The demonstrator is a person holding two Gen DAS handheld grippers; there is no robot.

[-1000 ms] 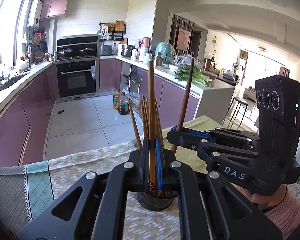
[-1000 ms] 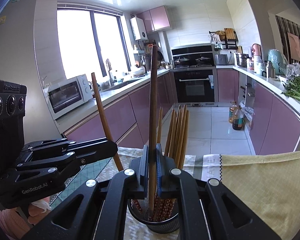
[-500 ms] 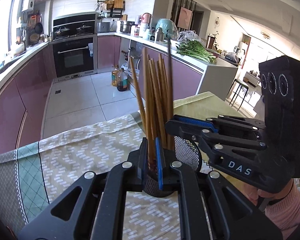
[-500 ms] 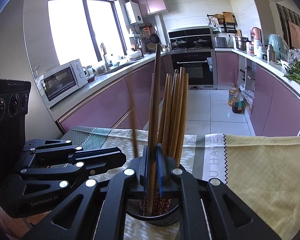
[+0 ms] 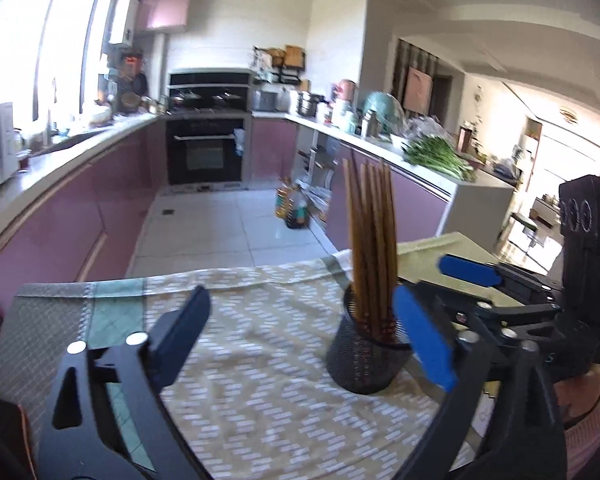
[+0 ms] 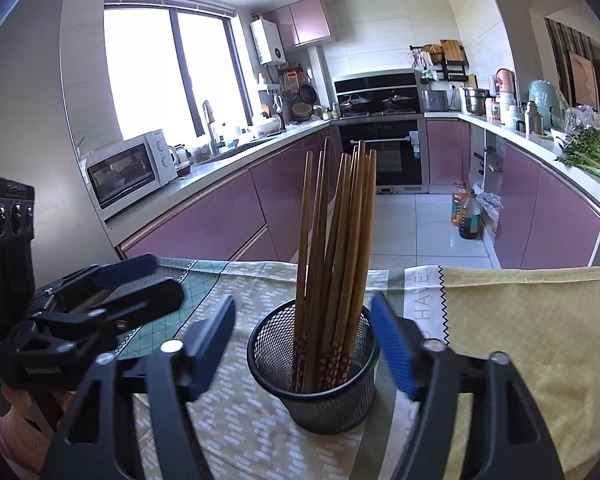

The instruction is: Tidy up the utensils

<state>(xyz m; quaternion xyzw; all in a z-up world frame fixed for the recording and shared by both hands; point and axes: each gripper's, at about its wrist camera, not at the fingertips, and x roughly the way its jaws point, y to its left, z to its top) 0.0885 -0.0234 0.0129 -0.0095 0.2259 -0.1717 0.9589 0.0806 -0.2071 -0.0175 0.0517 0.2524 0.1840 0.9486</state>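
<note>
Right gripper [image 6: 304, 346] jaws opening, nothing pinched; black mesh cup [image 6: 324, 396] sits between them on the patterned cloth [image 6: 512, 340]. Wooden chopsticks [image 6: 336, 248] stand bunched in the cup. Left gripper [image 6: 156, 280] sits low left, jaws apart.

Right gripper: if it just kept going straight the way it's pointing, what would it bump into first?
Probably the black mesh holder full of chopsticks. It sits dead ahead of the right gripper, whose fingers are opening either side of it without touching. Depth is hard to judge.
</note>
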